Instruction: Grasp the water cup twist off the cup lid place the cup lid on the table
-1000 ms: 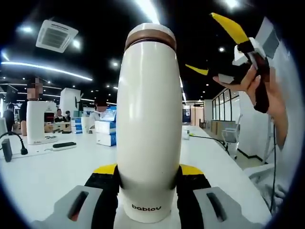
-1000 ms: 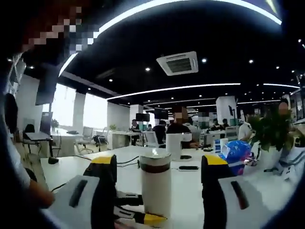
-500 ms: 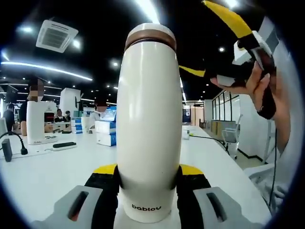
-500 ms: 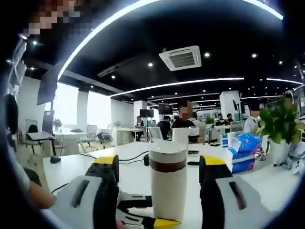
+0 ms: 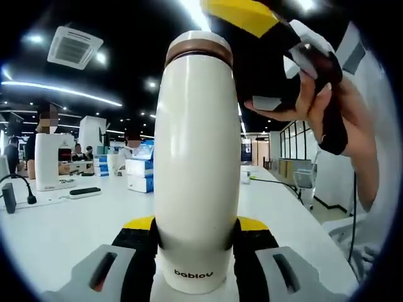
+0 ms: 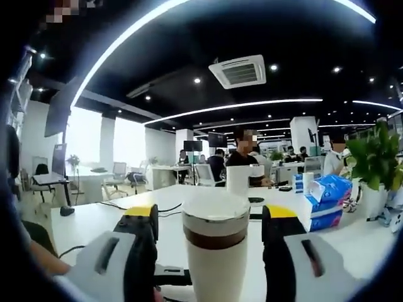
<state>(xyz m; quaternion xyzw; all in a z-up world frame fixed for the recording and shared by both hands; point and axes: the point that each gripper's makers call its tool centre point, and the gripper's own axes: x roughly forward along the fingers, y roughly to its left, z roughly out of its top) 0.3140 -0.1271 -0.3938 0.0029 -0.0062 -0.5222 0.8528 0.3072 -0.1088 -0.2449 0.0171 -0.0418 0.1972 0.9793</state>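
A tall white water cup [image 5: 198, 176] marked "bablov" stands upright, and my left gripper [image 5: 196, 224] is shut on its lower body. Its white lid [image 5: 199, 47] sits on top above a brown band. A hand [image 5: 327, 107] brings the right gripper's yellow-tipped fingers [image 5: 242, 11] in from the upper right, close beside the lid. In the right gripper view the lid [image 6: 216, 207] and upper cup [image 6: 214, 270] stand between the jaws of my right gripper [image 6: 210, 212], which is open with a gap on each side.
The white table [image 5: 63, 220] carries a black stand [image 5: 19, 189], a white cylinder [image 5: 53, 160] and blue-and-white boxes [image 5: 141, 173]. In the right gripper view there are a blue pack [image 6: 324, 201], a plant [image 6: 378, 163] and seated people behind.
The right gripper has come down and closer to the cup's top, so the lid now sits between its open jaws. The cup stays still in the left gripper.
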